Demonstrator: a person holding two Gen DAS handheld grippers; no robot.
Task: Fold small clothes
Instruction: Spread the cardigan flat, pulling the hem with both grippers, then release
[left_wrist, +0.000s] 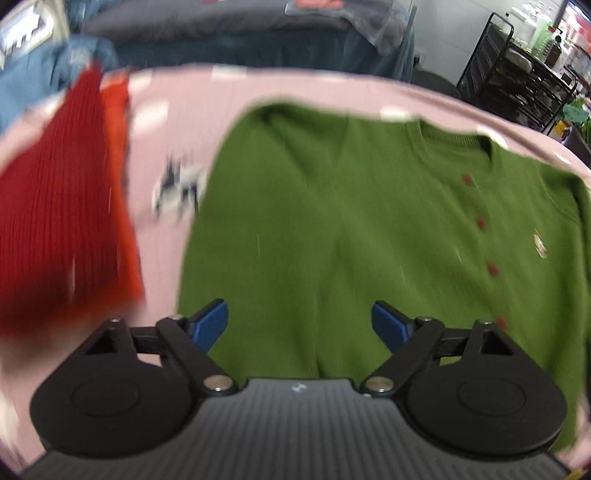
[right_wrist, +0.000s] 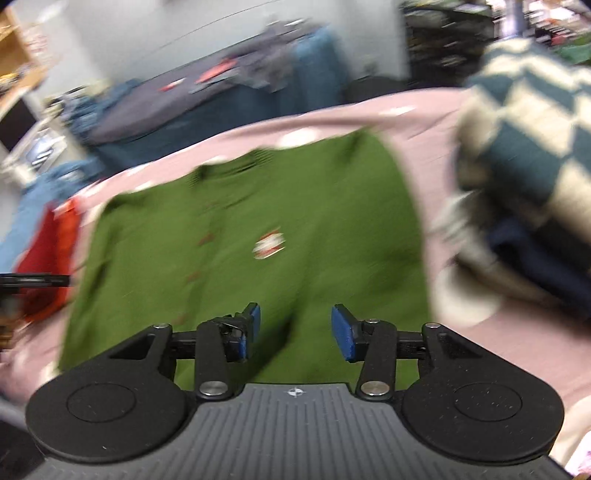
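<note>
A small green cardigan (left_wrist: 351, 229) with red buttons and a small chest badge lies on a pink cloth-covered table (left_wrist: 177, 110), its sides folded in over the front. It also shows in the right wrist view (right_wrist: 258, 229). My left gripper (left_wrist: 300, 325) is open and empty above the cardigan's lower left part. My right gripper (right_wrist: 295, 330) is open and empty above the cardigan's lower right part. Both views are blurred by motion.
Folded red and orange knitwear (left_wrist: 62, 221) lies to the left of the cardigan. A pile with a dark green and cream checked garment (right_wrist: 524, 147) sits to the right. A second table with dark clothes (left_wrist: 240, 33) stands behind. A black rack (left_wrist: 517, 74) stands at far right.
</note>
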